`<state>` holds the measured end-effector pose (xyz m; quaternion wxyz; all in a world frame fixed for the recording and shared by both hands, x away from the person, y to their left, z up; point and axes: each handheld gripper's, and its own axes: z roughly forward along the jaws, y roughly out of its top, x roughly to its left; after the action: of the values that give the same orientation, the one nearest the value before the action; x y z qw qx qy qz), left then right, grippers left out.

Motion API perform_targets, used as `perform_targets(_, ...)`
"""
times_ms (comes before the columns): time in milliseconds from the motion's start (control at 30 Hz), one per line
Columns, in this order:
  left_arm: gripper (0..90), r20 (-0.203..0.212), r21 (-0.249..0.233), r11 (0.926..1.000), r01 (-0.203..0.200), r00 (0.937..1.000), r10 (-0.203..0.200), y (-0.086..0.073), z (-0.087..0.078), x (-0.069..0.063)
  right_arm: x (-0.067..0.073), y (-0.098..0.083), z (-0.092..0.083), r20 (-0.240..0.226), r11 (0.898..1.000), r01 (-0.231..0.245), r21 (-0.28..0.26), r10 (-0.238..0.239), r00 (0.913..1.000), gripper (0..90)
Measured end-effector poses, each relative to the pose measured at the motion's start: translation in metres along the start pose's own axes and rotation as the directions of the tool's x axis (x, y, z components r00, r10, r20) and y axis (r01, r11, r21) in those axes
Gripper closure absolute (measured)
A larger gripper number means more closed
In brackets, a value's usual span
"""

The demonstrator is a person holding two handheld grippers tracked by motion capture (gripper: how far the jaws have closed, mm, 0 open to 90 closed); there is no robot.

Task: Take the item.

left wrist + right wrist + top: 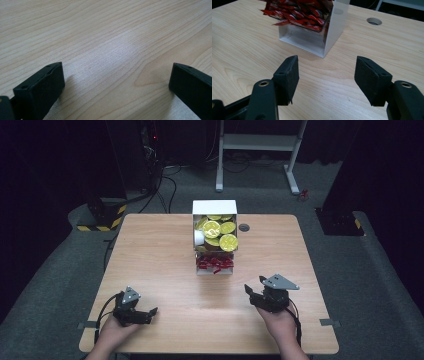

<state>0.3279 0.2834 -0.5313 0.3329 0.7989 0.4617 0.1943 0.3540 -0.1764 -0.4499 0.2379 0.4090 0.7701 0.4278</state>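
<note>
Black right claw [327, 75] part open, empty, left claw [115, 82] wide.

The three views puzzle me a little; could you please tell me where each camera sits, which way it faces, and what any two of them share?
High view: fixed above the person's side, looking forward and down on the table; both hands, the left claw and the right claw show.
Left gripper view: rides the left claw, close over bare wood; its jaws stand apart.
Right gripper view: rides the right claw, facing the white box of red packets; jaws apart, nothing between.
Shared: high and right gripper views both show the box, packets and table hole.
</note>
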Motion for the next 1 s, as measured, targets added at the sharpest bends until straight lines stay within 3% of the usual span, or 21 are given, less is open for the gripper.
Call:
perform_targets(133,0.6,-0.002,0.0,1.0,0.0,1.0,0.0,0.0,-0.001,-0.001,0.004,0.004,0.002,-0.014,1.0,-0.013,-0.001,0.013,0.9998,36.8)
perform_targets(400,1.3,-0.003,-0.002,1.0,-0.002,1.0,0.002,-0.001,-0.001,-0.002,0.016,0.011,0.01,-0.015,1.0,0.023,-0.016,-0.023,0.9996,35.3)
perform_targets(533,1.3,-0.003,-0.002,1.0,-0.002,1.0,0.002,-0.001,-0.001,-0.002,0.016,0.018,0.008,-0.02,0.998,0.047,-0.052,-0.049,0.9986,34.7)
perform_targets(933,1.0,-0.001,0.001,1.0,-0.004,1.0,0.004,-0.001,-0.001,-0.001,0.021,0.031,0.003,-0.04,0.996,0.053,-0.076,-0.056,0.9976,29.2)
perform_targets(1000,1.0,-0.002,-0.001,1.0,-0.003,1.0,0.003,-0.001,-0.001,-0.001,0.021,0.034,0.001,-0.047,0.996,0.03,-0.08,-0.034,0.9983,29.0)
